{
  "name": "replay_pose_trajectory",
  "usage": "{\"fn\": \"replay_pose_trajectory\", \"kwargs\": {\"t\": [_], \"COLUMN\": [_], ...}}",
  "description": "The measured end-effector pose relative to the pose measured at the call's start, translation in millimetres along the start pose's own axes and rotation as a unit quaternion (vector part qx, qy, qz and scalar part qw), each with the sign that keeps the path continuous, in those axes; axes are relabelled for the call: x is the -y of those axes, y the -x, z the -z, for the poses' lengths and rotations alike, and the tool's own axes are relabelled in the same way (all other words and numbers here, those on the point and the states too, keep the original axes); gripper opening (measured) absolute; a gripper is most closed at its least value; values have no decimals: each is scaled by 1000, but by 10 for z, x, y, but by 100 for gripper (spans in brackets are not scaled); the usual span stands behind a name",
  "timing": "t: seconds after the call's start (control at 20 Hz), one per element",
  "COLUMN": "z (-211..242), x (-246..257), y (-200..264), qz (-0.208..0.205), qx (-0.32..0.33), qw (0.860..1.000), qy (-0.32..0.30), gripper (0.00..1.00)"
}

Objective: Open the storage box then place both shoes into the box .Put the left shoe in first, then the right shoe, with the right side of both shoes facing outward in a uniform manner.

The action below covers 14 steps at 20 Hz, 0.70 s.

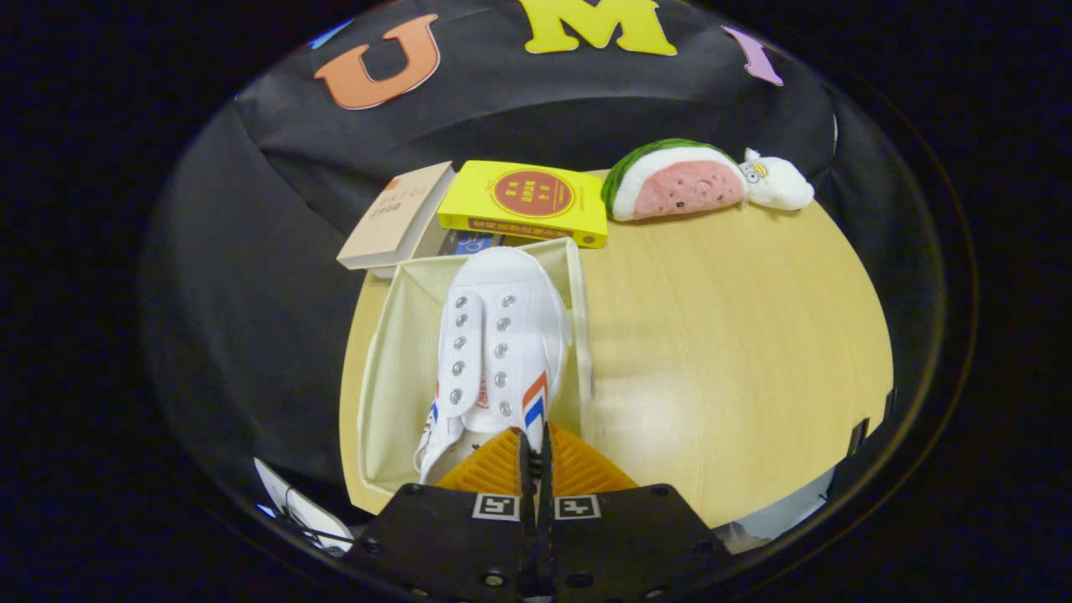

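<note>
A pale wooden tabletop (720, 352) sits in front of a black cloth wall. The gripper (536, 456) points forward over the table, its two fingers pressed nearly together with only a thin slit between them. They appear to pinch the heel edge of a white canvas shoe (498, 352), though the exact contact point is hidden behind the fingers.

The shoe stretches straight ahead of the fingers, toe pointing away, showing two rows of metal eyelets with no laces and red and blue stripes on its side near the fingers. It hangs over, or partly inside, an open cream fabric storage box (394, 368), whose walls rise on both sides of the shoe and beyond its toe; whether the shoe rests on the box floor cannot be told.

Beyond the box lies a yellow book (523, 201) with a red circle on its cover. Left of it, a beige book (398, 218) lies tilted. Right of the yellow book, farther along the table's far edge, a watermelon-slice plush toy (674, 180) touches a small white plush toy (775, 184).
</note>
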<state>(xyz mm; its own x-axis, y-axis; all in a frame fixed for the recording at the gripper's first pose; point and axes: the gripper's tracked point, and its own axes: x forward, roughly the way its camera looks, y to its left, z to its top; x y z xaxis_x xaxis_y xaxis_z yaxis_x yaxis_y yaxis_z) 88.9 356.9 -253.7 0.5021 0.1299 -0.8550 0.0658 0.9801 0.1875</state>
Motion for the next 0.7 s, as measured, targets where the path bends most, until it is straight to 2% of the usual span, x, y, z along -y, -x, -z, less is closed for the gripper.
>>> {"fn": "replay_pose_trajectory", "kwargs": {"t": [0.3,0.4,0.55,0.7], "z": [-102,-26,-31,35], "x": [18,-5,-19,-127], "y": [-189,-256,-321,-269], "qz": [27,25,22,-11], "qx": [8,-8,1,-1], "qw": [1000,1000,1000,1000], "qy": [-6,-11,1,1], "gripper": [0,0,1,21]}}
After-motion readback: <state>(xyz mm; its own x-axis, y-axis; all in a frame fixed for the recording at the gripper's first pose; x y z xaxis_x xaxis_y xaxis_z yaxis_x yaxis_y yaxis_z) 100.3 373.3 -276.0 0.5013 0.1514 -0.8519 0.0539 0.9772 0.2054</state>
